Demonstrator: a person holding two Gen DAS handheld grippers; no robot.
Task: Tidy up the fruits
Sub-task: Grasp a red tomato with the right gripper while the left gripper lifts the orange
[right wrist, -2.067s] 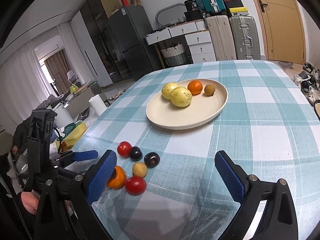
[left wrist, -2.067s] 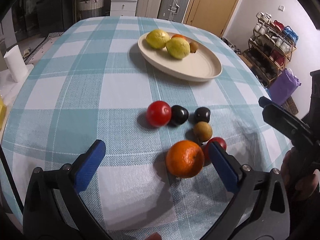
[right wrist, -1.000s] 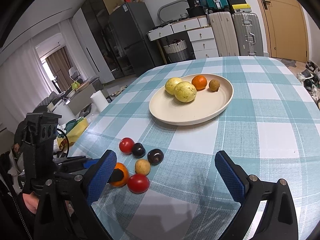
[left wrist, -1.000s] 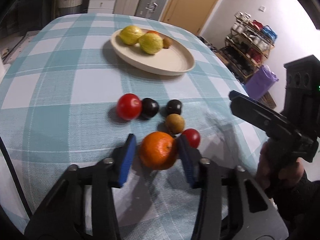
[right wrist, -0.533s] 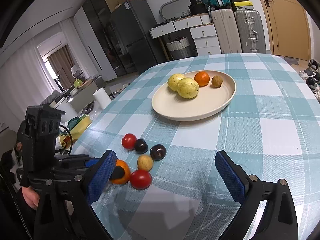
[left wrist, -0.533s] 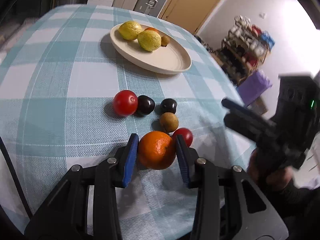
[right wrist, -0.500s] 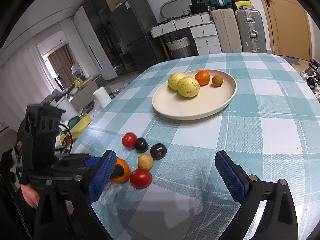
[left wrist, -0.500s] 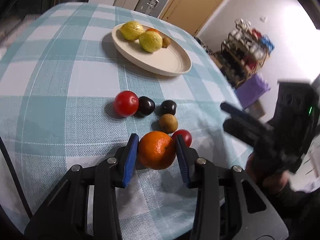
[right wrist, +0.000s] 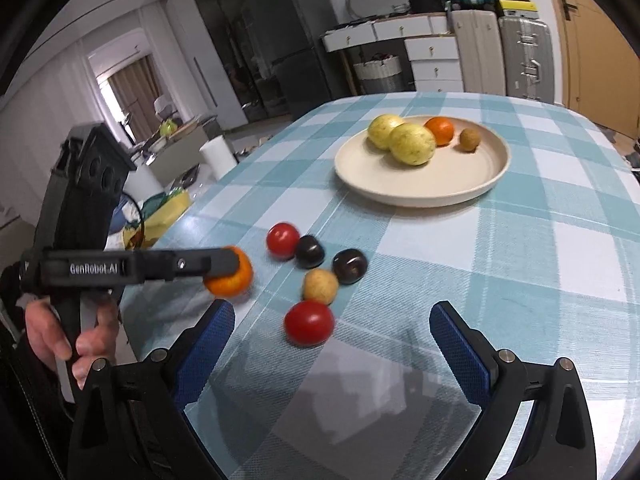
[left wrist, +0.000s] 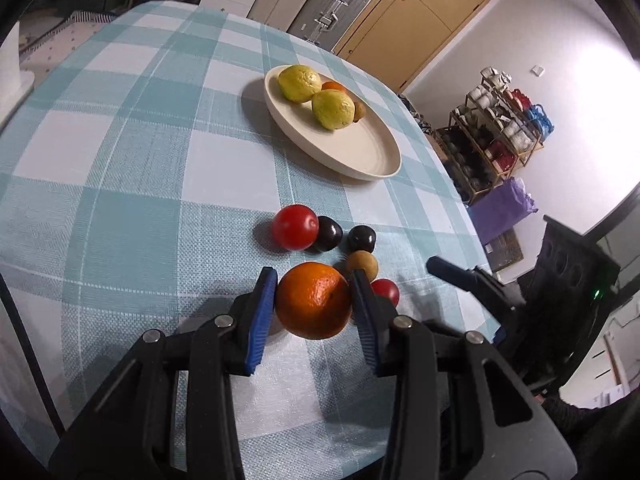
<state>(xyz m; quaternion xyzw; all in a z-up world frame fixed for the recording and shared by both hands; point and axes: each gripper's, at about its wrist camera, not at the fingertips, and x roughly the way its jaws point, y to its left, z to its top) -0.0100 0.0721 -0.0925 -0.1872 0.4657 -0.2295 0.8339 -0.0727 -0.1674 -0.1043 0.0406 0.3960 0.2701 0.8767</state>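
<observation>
My left gripper (left wrist: 314, 296) is shut on an orange (left wrist: 314, 300) and holds it just above the checked tablecloth; the orange also shows in the right wrist view (right wrist: 232, 276). Loose fruit lies beside it: a large red tomato (left wrist: 295, 227), two dark plums (left wrist: 329, 233) (left wrist: 362, 239), a tan fruit (left wrist: 362, 265) and a small red tomato (left wrist: 386, 291). The cream plate (left wrist: 360, 152) farther back holds two yellow fruits, a small orange and a tan fruit. My right gripper (right wrist: 332, 340) is open and empty, low over the table near the small red tomato (right wrist: 309, 323).
The table edge runs close on the left in the right wrist view, with a paper roll (right wrist: 218, 156) and clutter beyond it. A shelf of cups (left wrist: 504, 120) and a purple bag (left wrist: 504, 212) stand off the table's right side. Suitcases and a door lie behind.
My left gripper closed on the orange and has lifted it slightly, tilting toward the plate. My right gripper has moved in closer to the loose fruit, still open.
</observation>
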